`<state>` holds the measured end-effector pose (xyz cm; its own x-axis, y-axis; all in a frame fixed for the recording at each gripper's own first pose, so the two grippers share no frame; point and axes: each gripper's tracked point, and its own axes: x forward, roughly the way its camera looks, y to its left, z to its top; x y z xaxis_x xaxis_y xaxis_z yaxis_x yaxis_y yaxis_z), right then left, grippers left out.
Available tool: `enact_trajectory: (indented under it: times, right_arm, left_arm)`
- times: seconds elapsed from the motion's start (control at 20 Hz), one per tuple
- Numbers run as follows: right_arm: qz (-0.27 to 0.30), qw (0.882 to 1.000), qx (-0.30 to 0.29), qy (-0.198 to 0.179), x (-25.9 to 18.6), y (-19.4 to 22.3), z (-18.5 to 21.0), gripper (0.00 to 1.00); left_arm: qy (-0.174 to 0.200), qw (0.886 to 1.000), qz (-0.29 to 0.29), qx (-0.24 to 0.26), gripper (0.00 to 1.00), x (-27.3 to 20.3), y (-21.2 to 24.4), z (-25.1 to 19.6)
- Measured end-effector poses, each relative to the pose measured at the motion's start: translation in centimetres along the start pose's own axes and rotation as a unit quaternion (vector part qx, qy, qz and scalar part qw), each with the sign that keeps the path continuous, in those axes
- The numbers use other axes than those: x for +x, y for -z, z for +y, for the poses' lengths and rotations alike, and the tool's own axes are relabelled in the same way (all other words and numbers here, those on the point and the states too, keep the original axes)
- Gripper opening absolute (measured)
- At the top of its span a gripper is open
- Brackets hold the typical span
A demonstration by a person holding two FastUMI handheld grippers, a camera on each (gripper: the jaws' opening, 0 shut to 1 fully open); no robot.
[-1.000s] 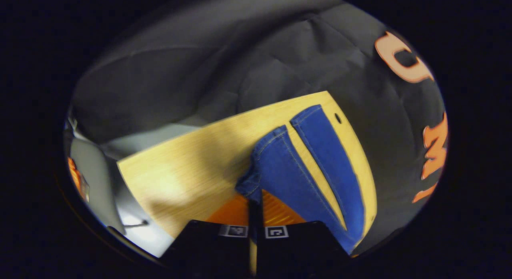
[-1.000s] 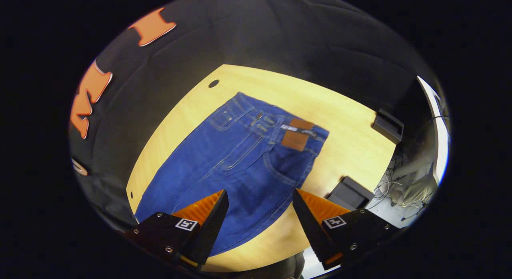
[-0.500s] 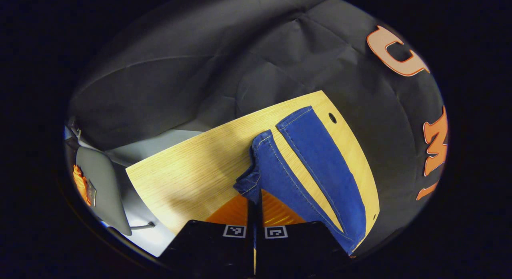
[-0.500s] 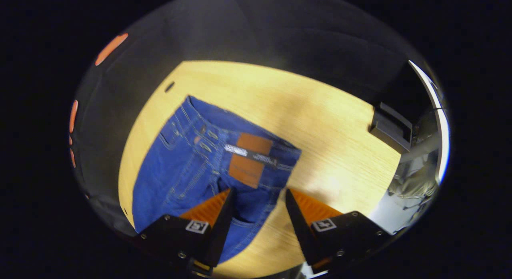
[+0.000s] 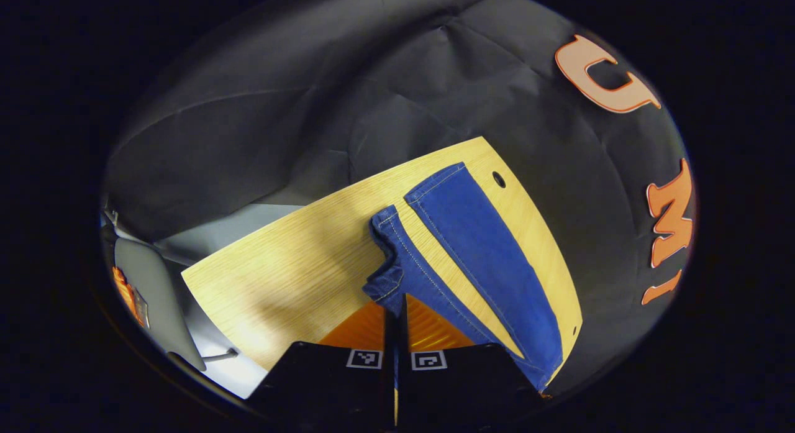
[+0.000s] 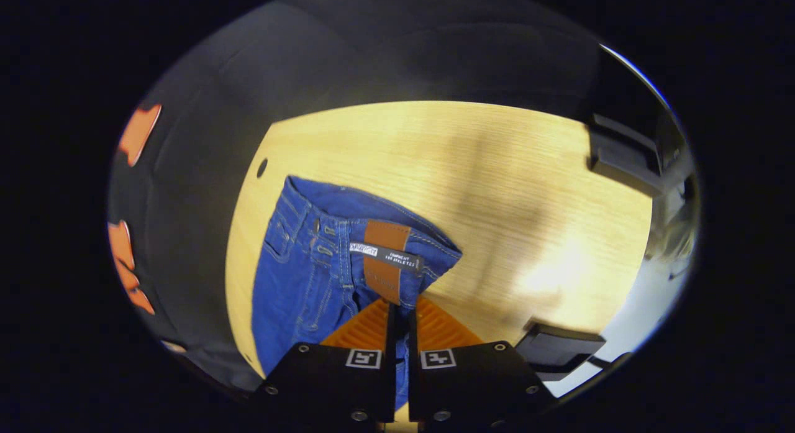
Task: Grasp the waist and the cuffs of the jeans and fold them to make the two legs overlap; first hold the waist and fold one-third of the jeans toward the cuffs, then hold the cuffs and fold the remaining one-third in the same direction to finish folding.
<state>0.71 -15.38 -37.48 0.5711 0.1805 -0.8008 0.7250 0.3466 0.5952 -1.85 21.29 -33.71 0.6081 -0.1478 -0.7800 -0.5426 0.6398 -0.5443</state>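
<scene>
Blue jeans lie on a light wooden table. In the left gripper view both legs [image 5: 478, 246] stretch away from me; the nearer leg's cuff [image 5: 388, 278] is bunched and lifted off the wood, and my left gripper [image 5: 395, 305] is shut on it. The farther leg lies flat. In the right gripper view the waist [image 6: 348, 234] with a brown leather patch [image 6: 382, 262] is raised and folded a little, and my right gripper [image 6: 400, 312] is shut on the waistband just below the patch.
The tabletop [image 6: 497, 191] has a small round hole [image 6: 261, 168] near the jeans and dark boxes [image 6: 621, 150] at its far and near right edges. A grey chair [image 5: 155, 290] stands off the table's left end. Black cloth walls surround the table.
The right gripper came down from above the seat to the waist and shut on the waistband. The left gripper kept hold of the cuff and drew it up, bunching the nearer leg.
</scene>
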Motion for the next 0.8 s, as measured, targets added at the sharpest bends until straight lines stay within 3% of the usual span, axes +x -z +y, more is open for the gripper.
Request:
enact_trajectory:
  times: [0.1, 0.25, 0.55, 0.8]
  right_arm:
    - [-0.008, 1.000, 0.016, -0.017, -0.8, -0.6, 0.5, 0.09]
    - [-0.019, 0.998, 0.032, -0.053, -2.7, -1.5, 3.6, 0.09]
    - [-0.019, 0.996, 0.008, -0.091, -3.4, -3.0, 10.4, 0.08]
    - [-0.011, 0.995, 0.004, -0.102, -2.9, -4.2, 14.5, 0.08]
  left_arm:
    - [0.013, 0.999, -0.001, -0.033, 0.02, -0.2, -1.0, -0.2]
    - [0.025, 0.999, -0.001, -0.037, 0.02, -0.6, -2.3, -1.1]
    - [0.048, 0.998, 0.002, 0.027, 0.03, 0.5, -6.2, -6.3]
    - [0.042, 0.998, 0.015, 0.049, 0.02, 2.9, -8.5, -8.7]
